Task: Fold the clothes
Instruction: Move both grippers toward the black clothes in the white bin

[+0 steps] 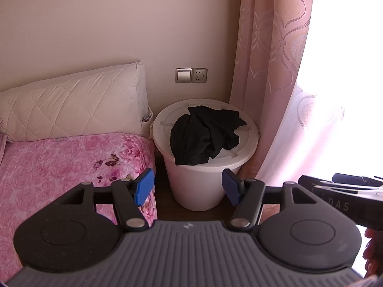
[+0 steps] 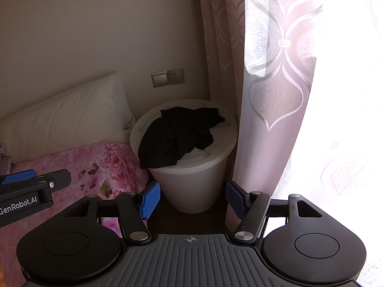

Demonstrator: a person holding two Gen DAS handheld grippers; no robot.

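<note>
Left gripper (image 1: pixel 188 186) fingers wide, empty; right gripper (image 2: pixel 192 199) likewise. Black garment (image 1: pixel 205 135) well ahead of both, crumpled atop white bucket lid (image 1: pixel 249 129). Pink floral bedspread (image 1: pixel 59 165) and quilted pillow (image 1: pixel 71 105) left, wall socket (image 1: pixel 199 74) centre, curtain (image 1: pixel 270 47) right.
</note>
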